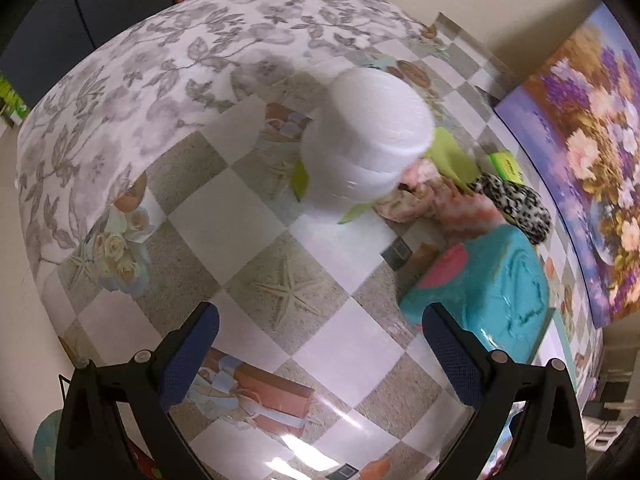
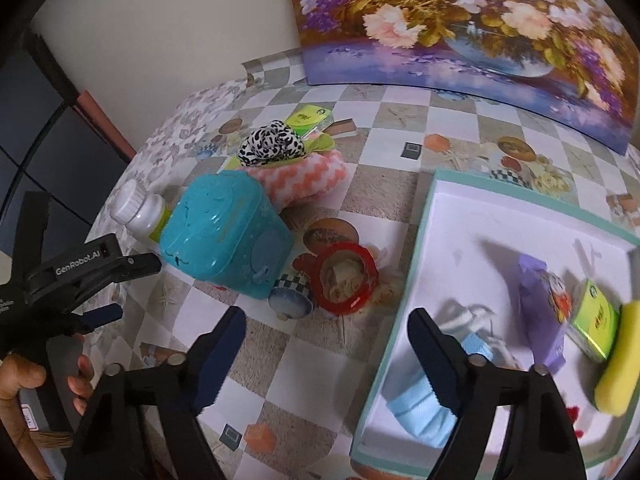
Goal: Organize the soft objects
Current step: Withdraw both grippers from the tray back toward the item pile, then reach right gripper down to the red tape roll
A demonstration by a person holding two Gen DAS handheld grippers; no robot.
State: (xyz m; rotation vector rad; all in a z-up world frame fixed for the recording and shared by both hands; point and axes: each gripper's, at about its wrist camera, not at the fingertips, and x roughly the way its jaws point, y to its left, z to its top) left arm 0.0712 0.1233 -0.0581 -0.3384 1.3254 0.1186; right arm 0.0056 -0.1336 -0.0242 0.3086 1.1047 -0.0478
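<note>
My left gripper (image 1: 320,320) is open and empty above the checked tablecloth, short of a white bottle (image 1: 368,136). Right of the bottle lie a pink zigzag cloth (image 1: 464,208) and a leopard-print scrunchie (image 1: 508,200). My right gripper (image 2: 326,332) is open and empty over the left edge of the white tray (image 2: 440,216). In the tray lie a light blue cloth (image 2: 416,404), a purple pouch (image 2: 540,312), a green packet (image 2: 596,320) and a yellow sponge (image 2: 620,364). The right wrist view also shows the pink cloth (image 2: 304,180), the scrunchie (image 2: 272,144) and the left gripper (image 2: 132,280).
A teal plastic box (image 2: 224,240) stands between the grippers, also visible in the left wrist view (image 1: 488,280). A red tape ring (image 2: 344,276) lies beside it. A green packet (image 2: 312,118) sits behind the scrunchie. A flower painting (image 2: 480,32) leans on the wall.
</note>
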